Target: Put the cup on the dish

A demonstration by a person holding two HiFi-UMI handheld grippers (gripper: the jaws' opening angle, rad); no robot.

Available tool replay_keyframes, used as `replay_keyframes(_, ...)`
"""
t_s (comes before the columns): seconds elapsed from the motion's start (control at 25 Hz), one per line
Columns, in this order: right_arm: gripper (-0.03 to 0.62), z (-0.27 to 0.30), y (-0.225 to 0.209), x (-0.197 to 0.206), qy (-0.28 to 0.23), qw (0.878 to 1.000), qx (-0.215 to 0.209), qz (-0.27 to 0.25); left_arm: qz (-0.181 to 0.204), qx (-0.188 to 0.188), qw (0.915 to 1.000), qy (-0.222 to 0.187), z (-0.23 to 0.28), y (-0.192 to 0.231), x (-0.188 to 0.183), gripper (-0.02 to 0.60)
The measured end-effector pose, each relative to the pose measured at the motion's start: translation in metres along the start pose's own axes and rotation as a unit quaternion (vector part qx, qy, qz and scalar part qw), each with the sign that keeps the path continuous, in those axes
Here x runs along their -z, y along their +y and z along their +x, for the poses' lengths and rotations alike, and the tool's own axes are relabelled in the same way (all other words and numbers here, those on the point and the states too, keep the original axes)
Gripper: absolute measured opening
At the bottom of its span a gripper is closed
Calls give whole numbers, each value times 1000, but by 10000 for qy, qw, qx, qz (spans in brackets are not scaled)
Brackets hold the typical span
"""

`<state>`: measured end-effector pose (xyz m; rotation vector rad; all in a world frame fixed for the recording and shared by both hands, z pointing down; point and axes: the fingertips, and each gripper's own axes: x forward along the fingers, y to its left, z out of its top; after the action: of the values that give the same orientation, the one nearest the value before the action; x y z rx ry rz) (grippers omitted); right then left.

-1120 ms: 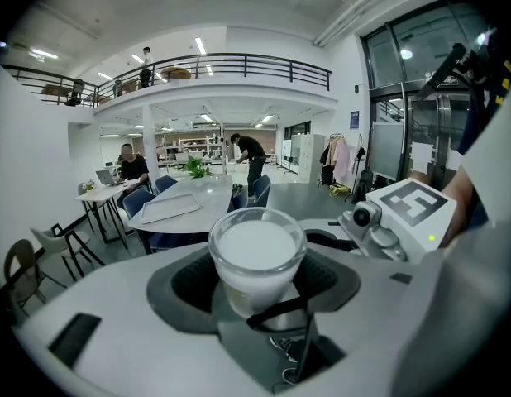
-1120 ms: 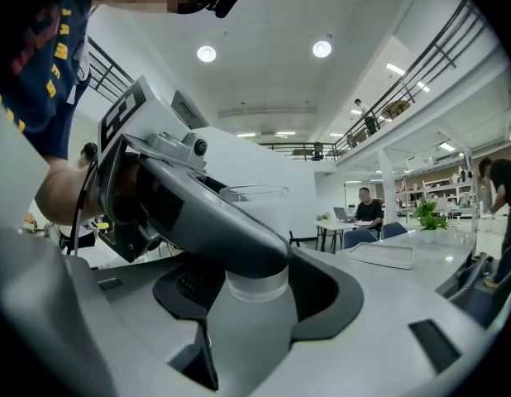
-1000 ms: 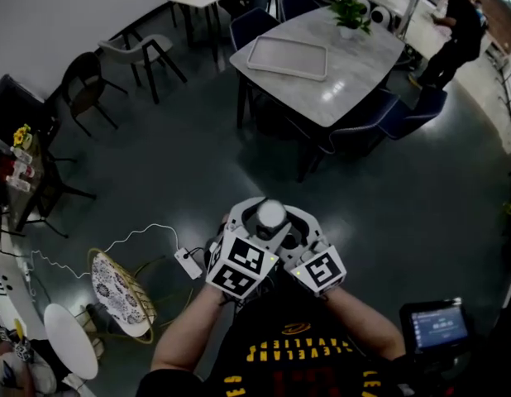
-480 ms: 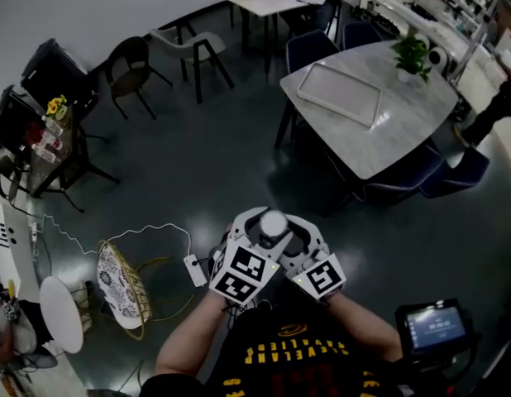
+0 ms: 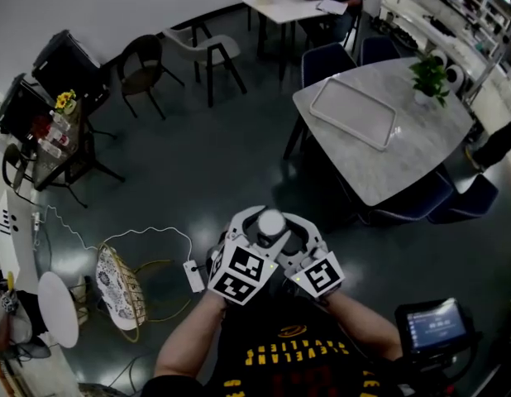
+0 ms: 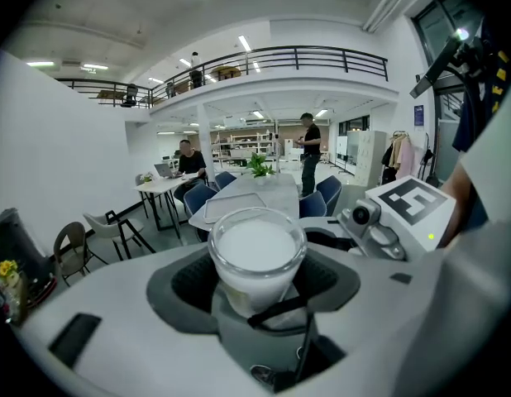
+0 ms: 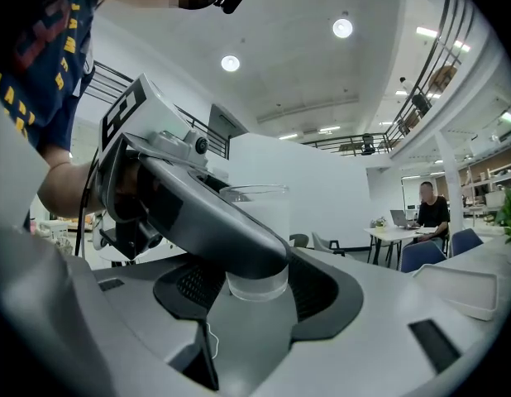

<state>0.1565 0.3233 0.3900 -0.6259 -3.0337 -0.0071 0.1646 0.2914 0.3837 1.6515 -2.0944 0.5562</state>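
A clear glass cup (image 5: 271, 221) with white contents is held upright in front of the person's chest, high above the floor. My left gripper (image 5: 257, 225) and my right gripper (image 5: 287, 227) meet around it from either side. In the left gripper view the cup (image 6: 255, 251) sits between the dark pads (image 6: 193, 281), and the right gripper's marker cube (image 6: 413, 205) shows at the right. In the right gripper view the cup (image 7: 257, 236) stands between the jaws, partly hidden by the left gripper's finger (image 7: 214, 222). A flat white tray (image 5: 353, 113) lies on a grey table (image 5: 404, 160) ahead.
Dark blue chairs (image 5: 328, 60) surround the grey table, which also bears a potted plant (image 5: 429, 79). A wicker chair (image 5: 119, 292), a cable and a power adapter (image 5: 193, 275) lie on the dark floor at left. A person sits at a far white table (image 5: 280, 2).
The head view has swung left and slightly up, so the grey table and tray now sit further right. Both grippers and the cup keep the same pose before the chest.
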Motion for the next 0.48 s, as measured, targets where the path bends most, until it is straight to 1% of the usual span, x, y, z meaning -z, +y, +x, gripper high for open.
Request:
replay_keyframes(0.08, 245, 12, -7, 3, 19, 10000, -12, 18, -42, 20, 10000, 47, 7, 13, 3, 261)
replay_keyframes(0.2, 245, 29, -21, 5, 59, 10000, 66, -13, -4, 101, 9999, 43, 18, 31, 1, 261)
replay_keyframes(0.32, 245, 49, -40, 6, 109, 9996, 211, -133, 78, 233, 9997, -17, 32, 53, -5, 261)
replay_keyframes(0.48, 245, 85, -70, 3, 99, 9985, 527, -55, 296, 461, 9985, -32, 49, 91, -17, 261)
